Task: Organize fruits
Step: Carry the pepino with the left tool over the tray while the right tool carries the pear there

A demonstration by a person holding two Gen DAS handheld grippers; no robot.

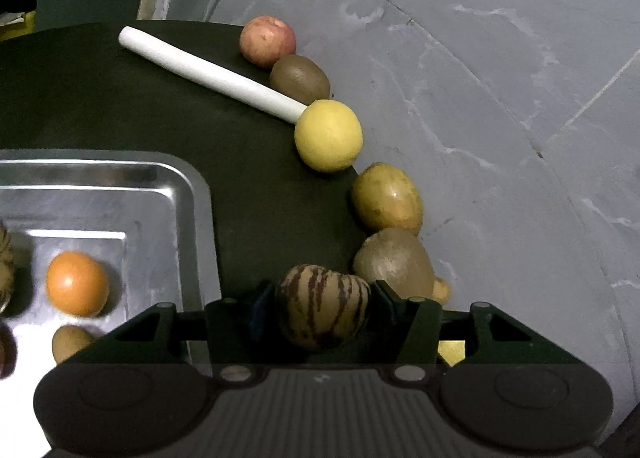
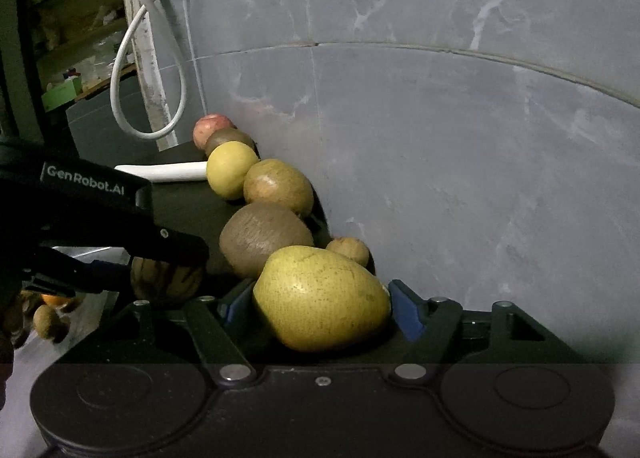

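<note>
My left gripper (image 1: pixel 322 298) is shut on a cream fruit with brown stripes (image 1: pixel 323 306), just right of the steel tray (image 1: pixel 192 194). The tray holds an orange (image 1: pixel 77 283) and a small brown fruit (image 1: pixel 70 342). My right gripper (image 2: pixel 320 302) is shut on a large yellow pear-shaped fruit (image 2: pixel 322 298). A row of fruits lies along the wall: a red apple (image 1: pixel 267 40), a kiwi (image 1: pixel 300 76), a yellow round fruit (image 1: pixel 328 135), a yellow-green fruit (image 1: pixel 387 198) and a large kiwi (image 1: pixel 394 263). The left gripper with the striped fruit (image 2: pixel 166 278) shows in the right wrist view.
A white cylinder (image 1: pixel 208 72) lies on the dark mat (image 1: pixel 100 98), touching the yellow round fruit. A grey marble wall (image 1: pixel 500 98) runs along the right. A white cable loop (image 2: pixel 148 70) hangs at the back left. A small brown fruit (image 2: pixel 348 250) sits by the wall.
</note>
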